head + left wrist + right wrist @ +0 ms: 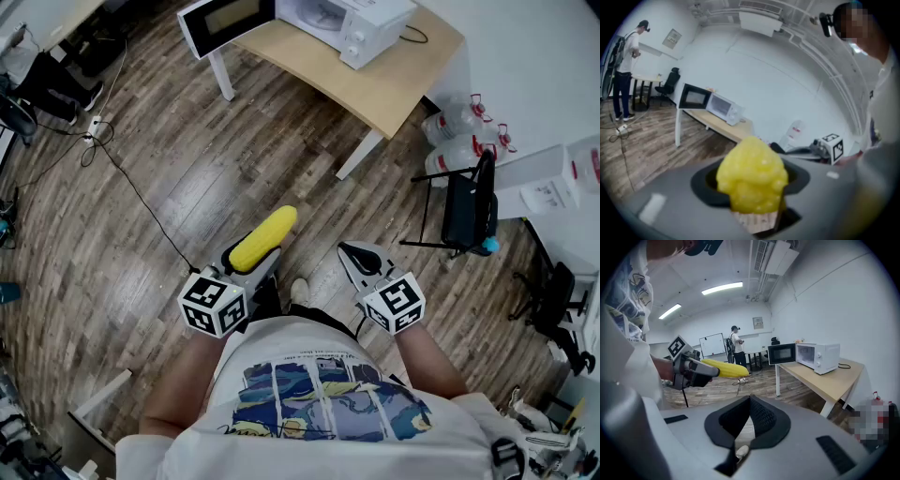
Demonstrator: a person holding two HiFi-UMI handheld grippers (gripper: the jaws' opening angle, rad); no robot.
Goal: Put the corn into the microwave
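A yellow corn cob sticks forward out of my left gripper, which is shut on it; in the left gripper view the corn's tip fills the space between the jaws. My right gripper is held beside it, shut with nothing in it; its jaws meet at the tips. The white microwave stands on a wooden table well ahead, with its door swung open. From the right gripper view the corn and the microwave both show.
A black cable crosses the wooden floor at the left. A black chair and water jugs stand to the right of the table. Another person stands far off by other desks.
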